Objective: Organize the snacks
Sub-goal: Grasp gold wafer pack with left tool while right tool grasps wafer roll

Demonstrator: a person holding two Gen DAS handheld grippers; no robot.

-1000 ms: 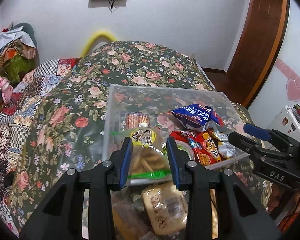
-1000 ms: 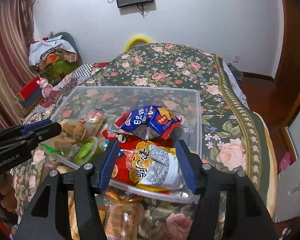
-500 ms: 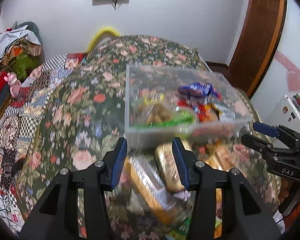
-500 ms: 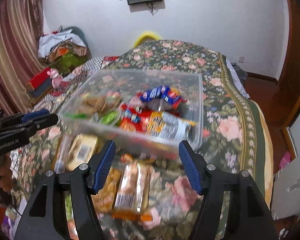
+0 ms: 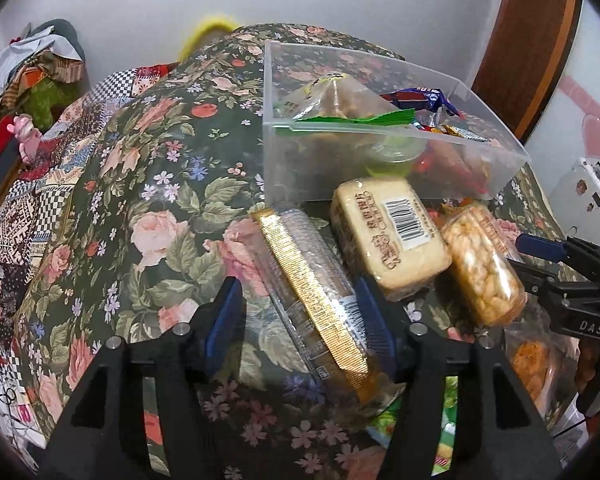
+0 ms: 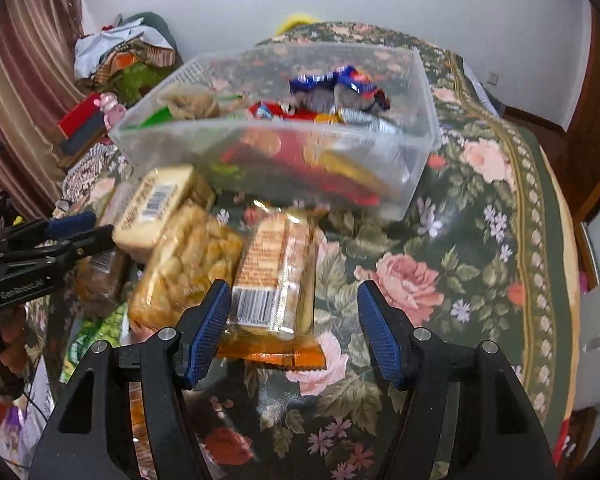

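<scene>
Left hand-held gripper [image 5: 300, 316] tilts down at lower centre, jaws opening around a gold-edged cracker pack [image 5: 312, 292] on the bed [image 5: 140, 200]. Right hand-held gripper [image 6: 294, 316] angles down, jaws apart, over an orange-wrapped pack [image 6: 274, 280]; the clear bin [image 6: 416, 120] of snacks sits above.

Left black two-finger gripper with blue ribbed pads [image 5: 300, 320]: angled steeply downward, jaws opening, pads pressing on nothing. Right black two-finger gripper with blue ribbed pads [image 6: 294, 330]: angled steeply downward, jaws parted wide, clamped on nothing. Each gripper appears side-on at the edge of the other's view (left one with fingers of a hand [image 6: 14, 344] beneath it).
</scene>
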